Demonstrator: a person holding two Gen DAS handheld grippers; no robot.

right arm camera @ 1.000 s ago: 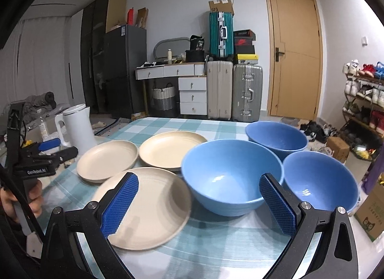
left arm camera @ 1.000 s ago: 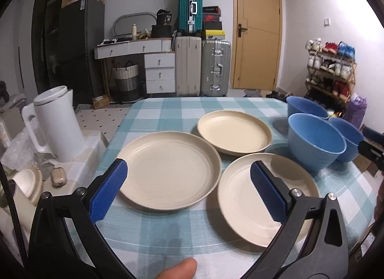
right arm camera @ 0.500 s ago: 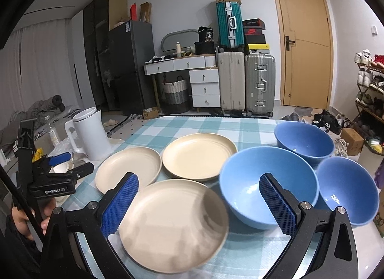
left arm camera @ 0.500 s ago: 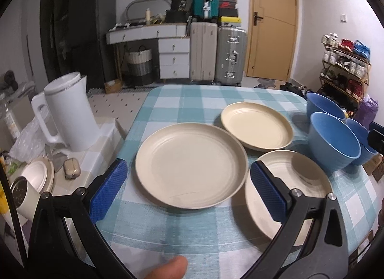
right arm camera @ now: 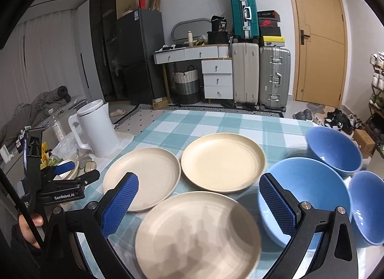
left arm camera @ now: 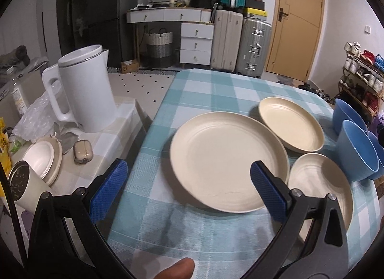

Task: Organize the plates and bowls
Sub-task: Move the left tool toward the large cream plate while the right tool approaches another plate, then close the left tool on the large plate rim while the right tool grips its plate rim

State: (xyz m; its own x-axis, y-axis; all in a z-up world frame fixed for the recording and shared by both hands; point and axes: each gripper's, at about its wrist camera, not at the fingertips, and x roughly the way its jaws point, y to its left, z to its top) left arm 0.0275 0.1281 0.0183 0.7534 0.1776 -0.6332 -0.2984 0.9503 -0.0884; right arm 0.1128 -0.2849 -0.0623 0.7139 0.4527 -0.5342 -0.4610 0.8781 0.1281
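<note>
Plates sit in a cluster on the checked tablecloth (right arm camera: pixel 216 120): three cream ones, with the left plate (left arm camera: pixel 228 161) nearest the table's left edge, the far plate (left arm camera: pixel 291 123) behind it, and the near plate (right arm camera: pixel 199 235) at the front. Three blue bowls stand just right of them: the big bowl (right arm camera: pixel 309 195) beside the near plate, the far bowl (right arm camera: pixel 336 149) behind it, and the small bowl (right arm camera: pixel 367 204) at the right edge. Left gripper (left arm camera: pixel 188 190) hovers over the table's left side, jaws wide apart and empty. Right gripper (right arm camera: pixel 199 204) hangs above the near plate, likewise spread and holding nothing. A white kettle (left arm camera: pixel 84 89) stands on a side surface left of the table.
</note>
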